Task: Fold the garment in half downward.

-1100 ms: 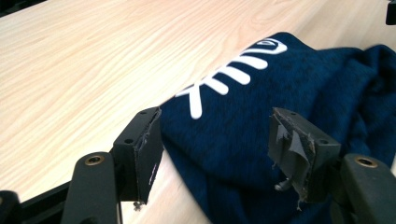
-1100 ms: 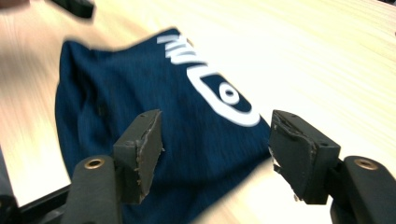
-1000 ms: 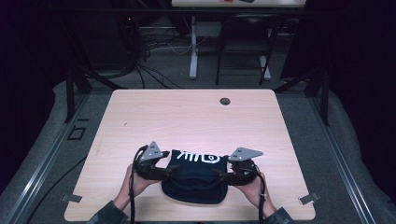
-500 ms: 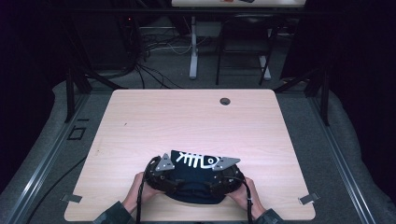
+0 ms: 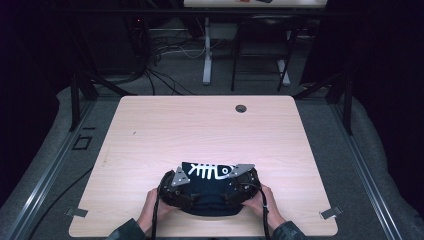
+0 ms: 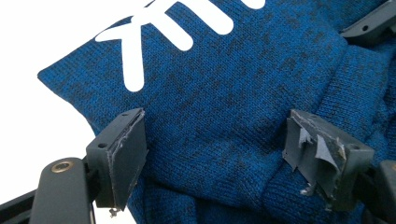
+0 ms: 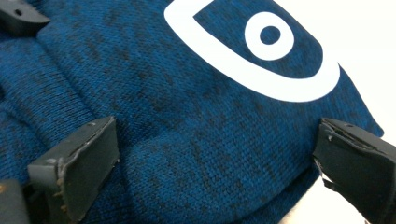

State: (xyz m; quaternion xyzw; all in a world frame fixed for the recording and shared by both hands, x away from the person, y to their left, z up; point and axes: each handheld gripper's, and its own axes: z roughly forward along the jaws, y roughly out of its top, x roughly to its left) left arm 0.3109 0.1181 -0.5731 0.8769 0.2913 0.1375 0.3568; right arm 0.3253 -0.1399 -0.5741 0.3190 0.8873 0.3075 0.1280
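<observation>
- Both tools released, jaws just opened wide: left tool (image 5: 186,184), right tool (image 5: 239,181).
- Folded blue knit sweater (image 5: 207,192) lies at worktop (image 5: 210,130) 6 o'clock edge.
- Risk: pads (image 6: 128,149) snag knit on lift-off, undoing fold.

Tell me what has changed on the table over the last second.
Both grippers came inward over the folded blue knit garment: the left gripper and the right gripper stood at its two ends, and now sit close together on top of it. Their jaws have just been opening; cloth lies between them, unpinched. The garment looks more bunched. The wooden table and its cable hole are unchanged.
</observation>
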